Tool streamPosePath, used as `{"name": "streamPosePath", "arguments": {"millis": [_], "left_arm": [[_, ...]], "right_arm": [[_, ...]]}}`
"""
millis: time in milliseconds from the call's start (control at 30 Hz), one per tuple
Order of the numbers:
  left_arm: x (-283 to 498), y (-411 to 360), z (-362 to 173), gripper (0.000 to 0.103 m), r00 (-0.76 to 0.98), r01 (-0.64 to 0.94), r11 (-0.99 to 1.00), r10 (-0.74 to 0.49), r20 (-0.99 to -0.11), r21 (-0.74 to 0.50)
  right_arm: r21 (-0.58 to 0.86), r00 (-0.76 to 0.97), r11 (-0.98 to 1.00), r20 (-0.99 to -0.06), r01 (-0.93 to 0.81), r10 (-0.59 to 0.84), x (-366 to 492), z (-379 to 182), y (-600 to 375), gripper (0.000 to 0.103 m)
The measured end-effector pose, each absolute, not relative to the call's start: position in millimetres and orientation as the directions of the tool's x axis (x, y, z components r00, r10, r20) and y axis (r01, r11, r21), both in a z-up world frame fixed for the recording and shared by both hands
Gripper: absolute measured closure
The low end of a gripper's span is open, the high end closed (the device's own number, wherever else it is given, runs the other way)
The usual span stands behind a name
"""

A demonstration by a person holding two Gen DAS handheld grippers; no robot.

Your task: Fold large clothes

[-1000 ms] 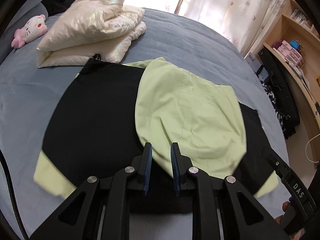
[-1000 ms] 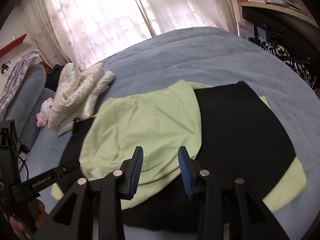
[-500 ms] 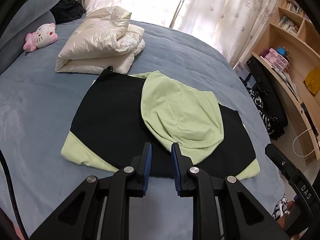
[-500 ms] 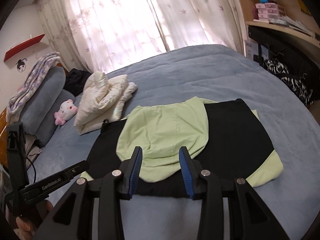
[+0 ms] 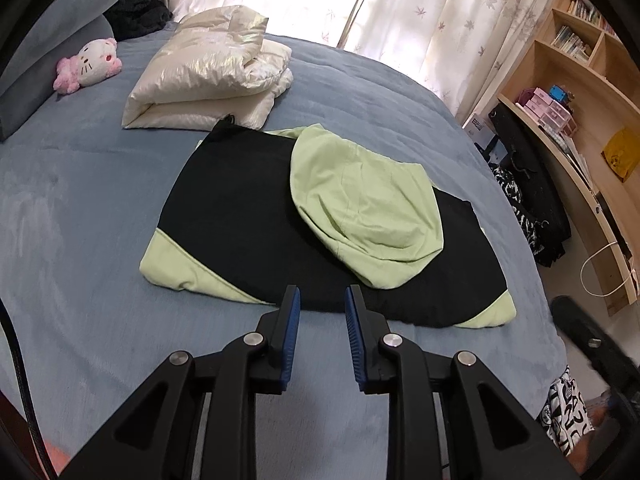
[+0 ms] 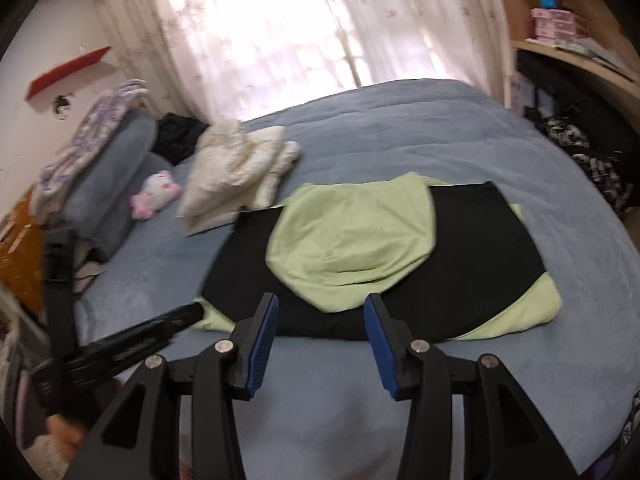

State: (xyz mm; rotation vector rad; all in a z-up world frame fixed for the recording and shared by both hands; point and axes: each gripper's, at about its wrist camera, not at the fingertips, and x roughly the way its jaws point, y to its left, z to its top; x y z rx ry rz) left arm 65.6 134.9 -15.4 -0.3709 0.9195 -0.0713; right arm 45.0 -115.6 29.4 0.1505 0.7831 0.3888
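Observation:
A black and light-green hoodie (image 5: 248,220) (image 6: 480,248) lies folded into a flat rectangle on the blue bed, its green hood (image 5: 360,208) (image 6: 352,232) laid over the black back. My left gripper (image 5: 320,300) hovers above the bed just short of the hoodie's near edge, jaws opening with nothing between them. My right gripper (image 6: 320,304) hangs over the same near edge, jaws opening wider and empty. The left tool's body (image 6: 120,344) shows at the lower left of the right wrist view, with part of a hand below it.
A folded cream puffer jacket (image 5: 208,80) (image 6: 236,168) lies behind the hoodie. A pink plush toy (image 5: 88,64) (image 6: 156,196) and grey pillows (image 6: 108,184) sit at the bed's head. Wooden shelves (image 5: 580,80) and dark bags (image 5: 532,184) stand at the right beside the bed. Curtains (image 6: 280,32) hang behind.
Both grippers have pulled back and risen from the hood to beyond the hoodie's near edge. Both pairs of jaws stand a little wider. The hoodie has not moved.

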Motion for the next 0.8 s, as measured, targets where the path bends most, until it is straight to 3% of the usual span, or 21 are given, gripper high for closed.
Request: {"name": "streamPosePath", "arguments": {"millis": [133, 267, 333, 533, 700, 800], "left_arm": [[61, 139, -19, 0.078, 0.607, -0.108, 0.93, -0.219, -0.764, -0.352], [59, 141, -31, 0.075, 0.586, -0.122, 0.923, -0.23, -0.777, -0.366], [61, 142, -41, 0.075, 0.567, -0.126, 0.915, -0.252, -0.784, -0.384], [70, 154, -74, 0.063, 0.536, -0.15, 0.845, -0.366, -0.761, -0.513], [86, 169, -113, 0.062, 0.529, -0.207, 0.768, -0.434, -0.73, -0.606], [100, 175, -138, 0.062, 0.523, -0.243, 0.727, -0.46, -0.718, -0.643]], "right_arm": [[0.26, 0.651, 0.907, -0.633, -0.333, 0.42, 26, 55, -114, 0.052], [0.236, 0.686, 0.896, -0.578, -0.377, 0.441, 8, 77, -115, 0.035], [0.211, 0.71, 0.902, -0.559, -0.378, 0.428, 6, 79, -114, 0.033], [0.215, 0.687, 0.936, -0.637, -0.277, 0.35, 40, 31, -113, 0.033], [0.23, 0.664, 0.953, -0.684, -0.198, 0.303, 74, -12, -116, 0.033], [0.228, 0.663, 0.956, -0.69, -0.183, 0.291, 91, -27, -114, 0.048]]}}
